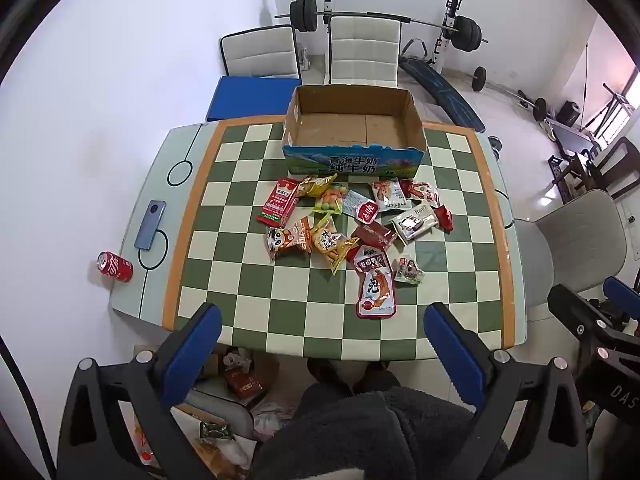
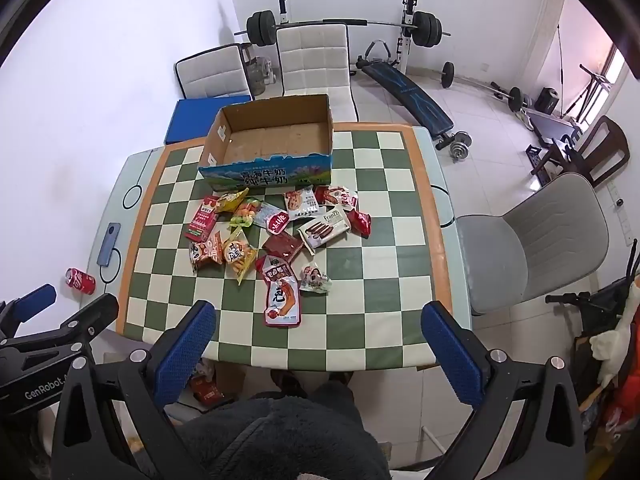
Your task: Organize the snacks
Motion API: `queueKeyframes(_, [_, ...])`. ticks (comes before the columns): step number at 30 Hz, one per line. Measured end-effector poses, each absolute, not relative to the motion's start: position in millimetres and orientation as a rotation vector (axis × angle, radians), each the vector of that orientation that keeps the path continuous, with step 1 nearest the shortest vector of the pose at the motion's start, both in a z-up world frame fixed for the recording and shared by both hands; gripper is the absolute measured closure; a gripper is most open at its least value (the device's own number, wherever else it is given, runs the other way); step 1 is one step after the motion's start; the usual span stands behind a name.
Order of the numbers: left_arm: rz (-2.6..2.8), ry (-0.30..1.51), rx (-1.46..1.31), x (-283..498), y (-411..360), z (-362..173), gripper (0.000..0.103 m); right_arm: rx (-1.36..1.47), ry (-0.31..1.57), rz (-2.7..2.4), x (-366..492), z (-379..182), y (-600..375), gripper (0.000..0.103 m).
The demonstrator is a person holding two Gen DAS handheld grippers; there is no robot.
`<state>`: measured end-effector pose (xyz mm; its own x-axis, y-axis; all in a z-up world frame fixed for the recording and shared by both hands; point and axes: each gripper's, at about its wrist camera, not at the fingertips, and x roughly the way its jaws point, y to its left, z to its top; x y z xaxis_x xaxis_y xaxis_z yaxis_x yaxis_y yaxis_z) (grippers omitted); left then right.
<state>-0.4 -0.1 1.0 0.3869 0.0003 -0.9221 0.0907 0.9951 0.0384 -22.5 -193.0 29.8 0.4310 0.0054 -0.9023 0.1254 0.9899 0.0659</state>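
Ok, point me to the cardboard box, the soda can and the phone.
cardboard box (image 1: 352, 162), left wrist view, on its printed front wall.
soda can (image 1: 116, 267), left wrist view, on its red side.
phone (image 2: 108, 245), right wrist view, on its blue back.

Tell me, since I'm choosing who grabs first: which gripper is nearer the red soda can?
Left. The left gripper hangs off the table's near edge, on the red soda can's side; the right gripper sits farther across.

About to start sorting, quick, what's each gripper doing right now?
Left gripper: open, holding nothing.
Right gripper: open, holding nothing.
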Motion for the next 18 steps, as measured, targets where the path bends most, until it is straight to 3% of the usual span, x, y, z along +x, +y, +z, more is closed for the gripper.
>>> queueKeyframes(18, [-0.051,1.151,0.081,0.8,1.2,16.0,0.0,0.135,1.126,-0.074,-23.1,32.7,-194.3,0.0])
